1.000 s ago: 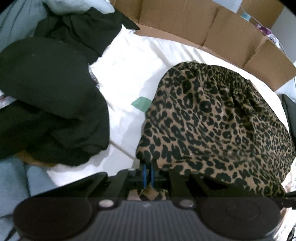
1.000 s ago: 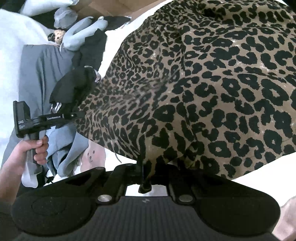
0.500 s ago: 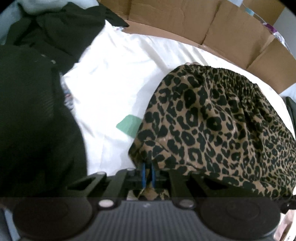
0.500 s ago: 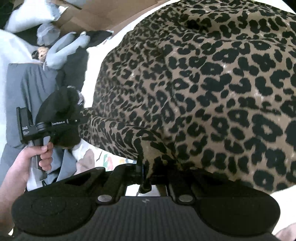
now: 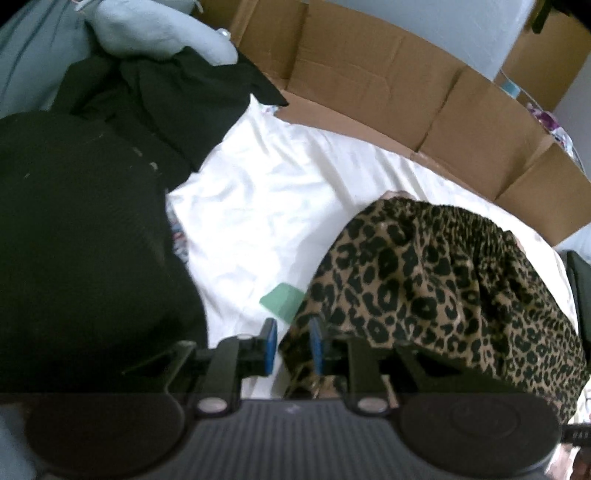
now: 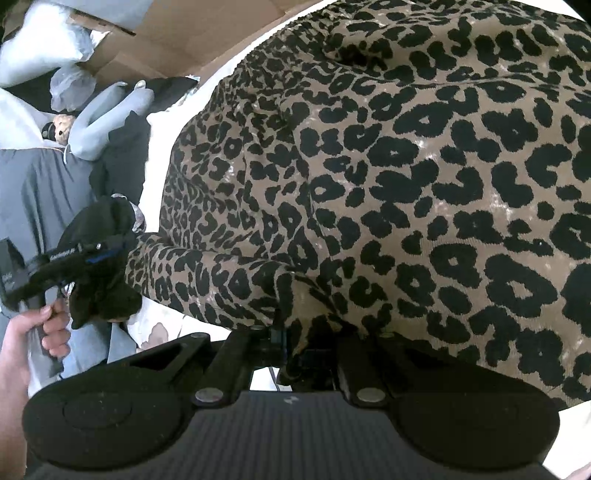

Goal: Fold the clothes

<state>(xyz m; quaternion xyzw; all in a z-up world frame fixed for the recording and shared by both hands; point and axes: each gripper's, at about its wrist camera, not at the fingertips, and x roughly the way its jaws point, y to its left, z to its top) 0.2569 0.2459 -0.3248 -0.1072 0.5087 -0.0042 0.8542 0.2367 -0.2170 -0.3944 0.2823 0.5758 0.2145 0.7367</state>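
The leopard-print garment [image 5: 424, 288] lies spread on the white sheet [image 5: 258, 206]. In the left wrist view, the jaws of my left gripper [image 5: 292, 345] are opening. The garment's near-left corner sits loose between the blue pads [image 5: 269, 345], with a gap showing beside it. In the right wrist view the same garment [image 6: 406, 184] fills most of the frame. My right gripper [image 6: 286, 343] is shut on a bunched fold at its near edge. The left gripper [image 6: 110, 248] shows at the far left of that view, held by a hand [image 6: 22, 332].
A heap of black clothes [image 5: 81, 240] rises close on the left, with a light blue garment [image 5: 155, 26] behind it. Flattened cardboard [image 5: 369, 85] borders the sheet's far side. A green patch [image 5: 282, 301] sits on the sheet. Grey cloth [image 6: 40, 192] lies at the left.
The left jaws, clamped on the leopard corner before, have parted and freed it. The garment has settled lower onto the sheet. The right gripper keeps its hold.
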